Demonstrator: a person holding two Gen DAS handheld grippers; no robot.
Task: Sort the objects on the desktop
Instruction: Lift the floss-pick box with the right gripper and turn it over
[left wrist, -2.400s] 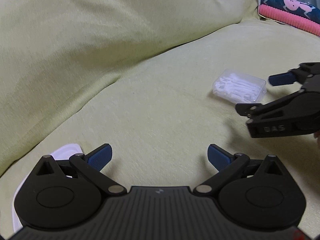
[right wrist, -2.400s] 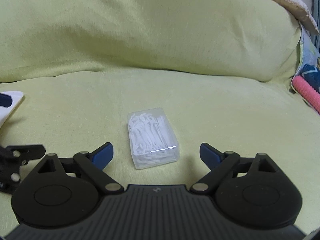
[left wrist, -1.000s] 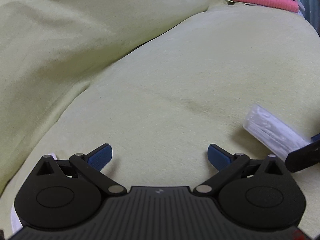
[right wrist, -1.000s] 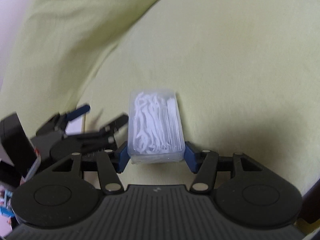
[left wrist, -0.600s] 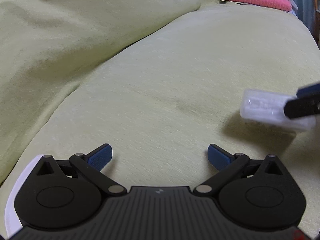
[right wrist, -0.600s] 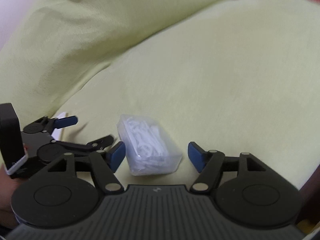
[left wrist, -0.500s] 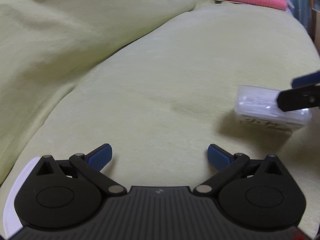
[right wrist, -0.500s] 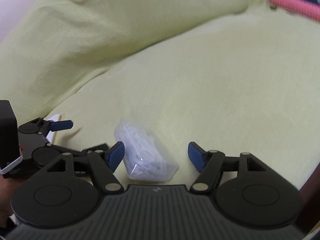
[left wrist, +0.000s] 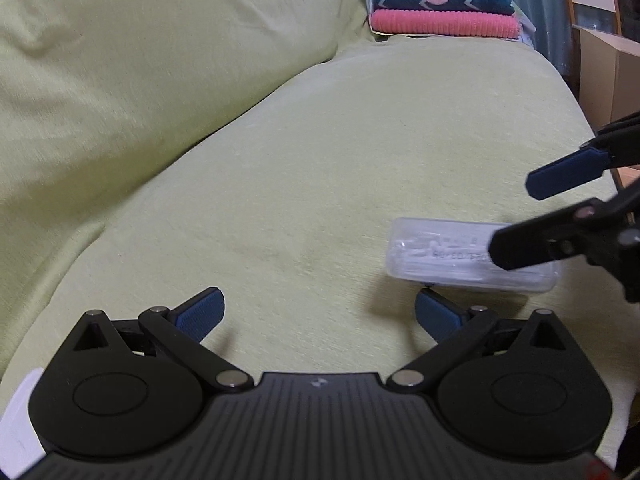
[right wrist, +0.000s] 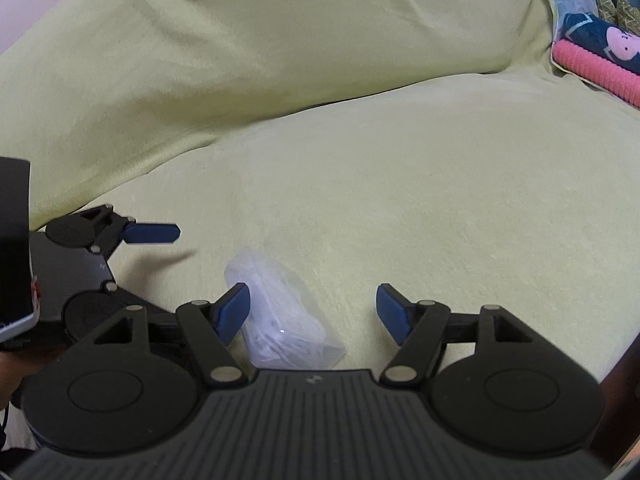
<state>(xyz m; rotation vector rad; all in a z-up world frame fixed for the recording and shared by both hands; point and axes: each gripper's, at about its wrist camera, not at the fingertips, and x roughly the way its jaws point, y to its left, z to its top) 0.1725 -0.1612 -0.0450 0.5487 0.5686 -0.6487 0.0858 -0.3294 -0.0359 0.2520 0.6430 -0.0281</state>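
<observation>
A clear plastic box of white floss picks lies on the yellow-green sofa seat. In the right wrist view the box sits low between the fingers of my right gripper, close by the left pad and well apart from the right pad. The jaws stand open and do not press on it. From the left wrist view my right gripper reaches in from the right, one finger crossing in front of the box. My left gripper is open and empty, its right fingertip just short of the box.
Folded pink and navy towels lie at the far end of the seat. The sofa back cushion rises on the left. A cardboard box stands past the right edge. Something white shows under my left gripper.
My right gripper held the box between its pads a second ago; its jaws have since parted, it has rolled and risen, and the box now lies on the seat.
</observation>
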